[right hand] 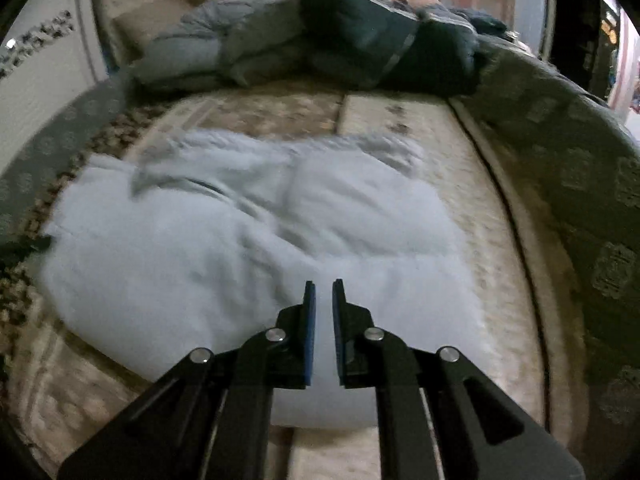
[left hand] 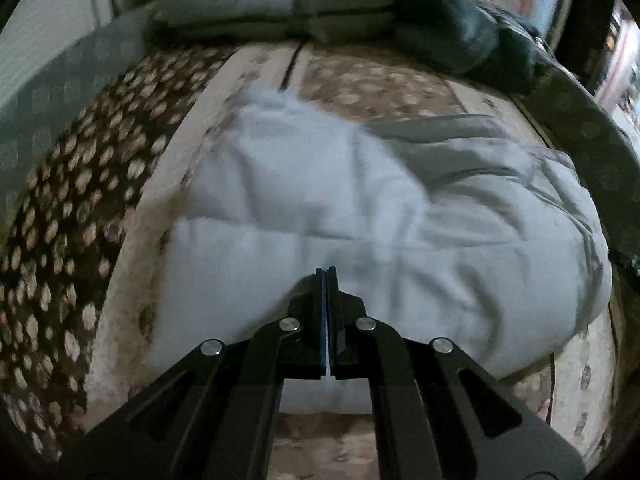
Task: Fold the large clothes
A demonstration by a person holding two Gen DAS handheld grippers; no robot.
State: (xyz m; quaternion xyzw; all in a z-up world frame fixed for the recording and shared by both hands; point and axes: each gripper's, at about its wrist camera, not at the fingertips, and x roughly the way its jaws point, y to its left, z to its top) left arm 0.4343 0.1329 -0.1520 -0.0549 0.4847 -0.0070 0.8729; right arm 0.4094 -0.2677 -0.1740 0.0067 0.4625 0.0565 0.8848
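Patterned bedding carries the pale garment, folded at centre. Left gripper at 6 o'clock is clenched empty; right gripper stands slightly parted, grasping nothing.

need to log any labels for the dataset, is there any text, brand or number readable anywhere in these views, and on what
None can be read.
The pale blue garment shows no tag or print.
The bedspread has only a floral pattern, no letters.
The dark marks on the white panel at the upper left of the right wrist view are too blurred to read.
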